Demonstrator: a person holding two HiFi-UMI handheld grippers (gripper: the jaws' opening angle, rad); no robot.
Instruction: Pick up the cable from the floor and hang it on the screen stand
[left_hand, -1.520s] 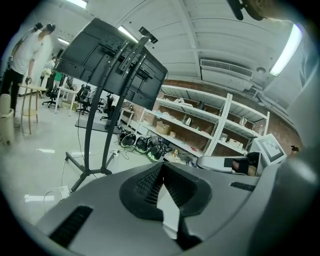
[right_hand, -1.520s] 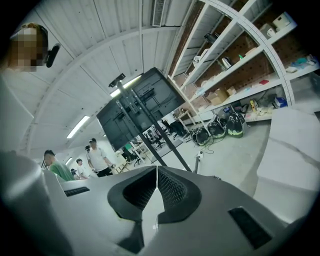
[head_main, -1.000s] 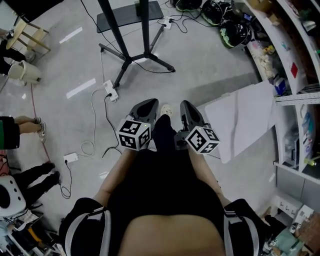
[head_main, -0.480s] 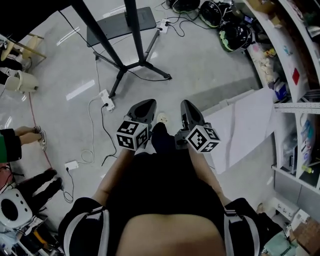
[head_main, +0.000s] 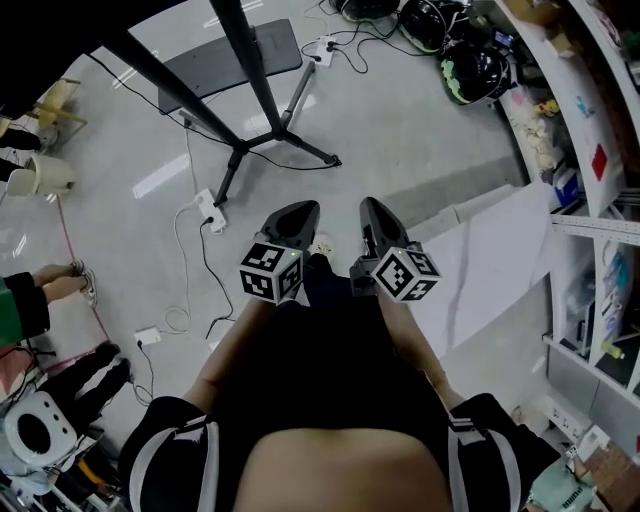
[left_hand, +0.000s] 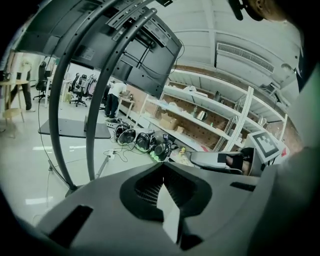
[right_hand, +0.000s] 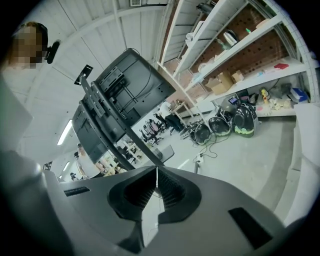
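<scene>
The black screen stand (head_main: 262, 95) rises from tripod legs ahead of me, its screen (left_hand: 150, 55) high in the left gripper view. A white cable (head_main: 181, 255) with a power strip (head_main: 208, 211) and a thin black cable (head_main: 207, 262) lie on the floor to the left of my grippers. The left gripper (head_main: 300, 212) and the right gripper (head_main: 372, 208) are held side by side in front of my body, above the floor. In each gripper view the jaws meet with nothing between them, left gripper (left_hand: 162, 166) and right gripper (right_hand: 156, 170).
Shelving (head_main: 590, 150) runs along the right, with helmets (head_main: 470, 65) on the floor by it. A white board (head_main: 490, 255) lies at the right. A person's legs (head_main: 50, 285), a white bucket (head_main: 40, 175) and a white adapter (head_main: 147, 337) are at the left.
The stand and the floor cables have slid nearer and lower in the head view as I walked toward them. Both grippers kept their pose in front of my body.
</scene>
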